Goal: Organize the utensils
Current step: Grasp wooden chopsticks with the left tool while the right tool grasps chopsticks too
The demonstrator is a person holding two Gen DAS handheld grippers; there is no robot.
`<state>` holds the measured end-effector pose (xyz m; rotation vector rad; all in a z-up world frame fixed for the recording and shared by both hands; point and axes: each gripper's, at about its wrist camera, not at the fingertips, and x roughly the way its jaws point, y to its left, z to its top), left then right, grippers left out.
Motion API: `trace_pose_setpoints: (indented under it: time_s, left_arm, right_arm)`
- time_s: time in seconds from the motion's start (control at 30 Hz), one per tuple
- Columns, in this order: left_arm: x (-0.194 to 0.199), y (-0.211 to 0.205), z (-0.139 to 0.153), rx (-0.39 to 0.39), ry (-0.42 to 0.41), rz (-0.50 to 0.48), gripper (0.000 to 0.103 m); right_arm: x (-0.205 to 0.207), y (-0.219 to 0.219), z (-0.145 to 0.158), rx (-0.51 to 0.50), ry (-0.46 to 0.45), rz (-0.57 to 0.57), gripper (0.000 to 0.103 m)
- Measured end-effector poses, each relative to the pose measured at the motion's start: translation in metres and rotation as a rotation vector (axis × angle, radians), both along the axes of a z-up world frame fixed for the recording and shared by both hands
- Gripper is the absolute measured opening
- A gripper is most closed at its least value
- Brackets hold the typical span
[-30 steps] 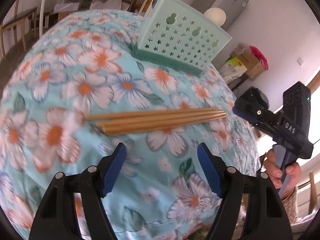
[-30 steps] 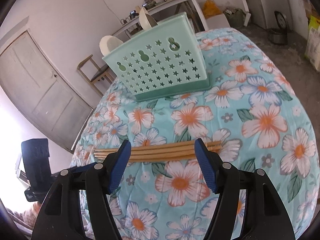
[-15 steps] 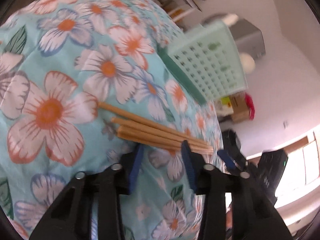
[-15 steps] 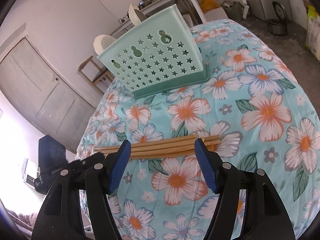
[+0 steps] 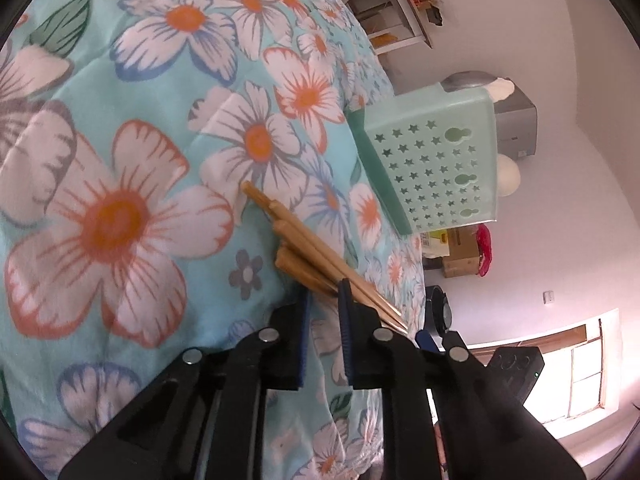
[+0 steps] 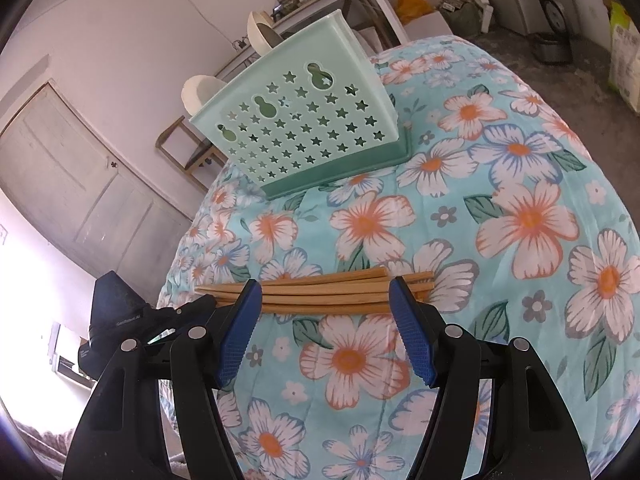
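The chopsticks (image 6: pixel 312 292) lie in a loose bundle on the counter's floral cloth (image 6: pixel 528 216), roughly 4 or 5 sticks side by side. In the right wrist view their long axis runs from 9 to 3 o'clock, straight across the gap of the right tongs (image 6: pixel 324 320), which hang just short of them with both blue pads wide apart and nothing between them.

The left tongs (image 5: pixel 324 300) are the ones at work. In the left wrist view the bundle runs from about 10 o'clock down to 4 o'clock, and its lower end passes in at the tips of the 2 pads. The jaws are closing and stand narrow, with the nearest sticks between the tips; the outer sticks seem to ride over the right-hand pad (image 5: pixel 346 312) rather than inside it, so I cannot tell how many are truly caught, and the pads do not yet look pressed home.

The mint-green basket (image 6: pixel 296 128) with star holes stands upright beyond the bundle, at 12 o'clock from the right tongs and at about 2 o'clock from the left, well apart from the sticks. 2 pale spoons (image 6: pixel 200 92) already stick out of its top.

The left hand is plainly nearer and takes the bundle by one end. As I judge it, a grip so far from the middle may let the sticks droop or fan out when lifted.
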<state>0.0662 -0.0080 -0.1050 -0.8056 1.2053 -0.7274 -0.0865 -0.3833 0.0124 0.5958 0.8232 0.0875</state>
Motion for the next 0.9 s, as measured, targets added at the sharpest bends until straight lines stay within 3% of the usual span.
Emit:
trace_pose_setpoints:
  time_s: [0.47,0.67,0.9]
  left_arm:
    - [-0.026,-0.005,0.010,0.059,-0.036,-0.118,0.014]
    - [-0.017,-0.001,-0.004,-0.019,0.071,-0.075,0.020]
    - [-0.011,0.004,-0.014,-0.099,0.175,-0.003,0.020]
  right_arm:
    - [0.001,0.003,0.004,-0.011,-0.004,0.005,0.063]
    - [-0.001,0.003,0.005,-0.018,-0.005,0.003,0.063]
    - [-0.001,0.000,0.002,-0.013,-0.001,-0.003,0.063]
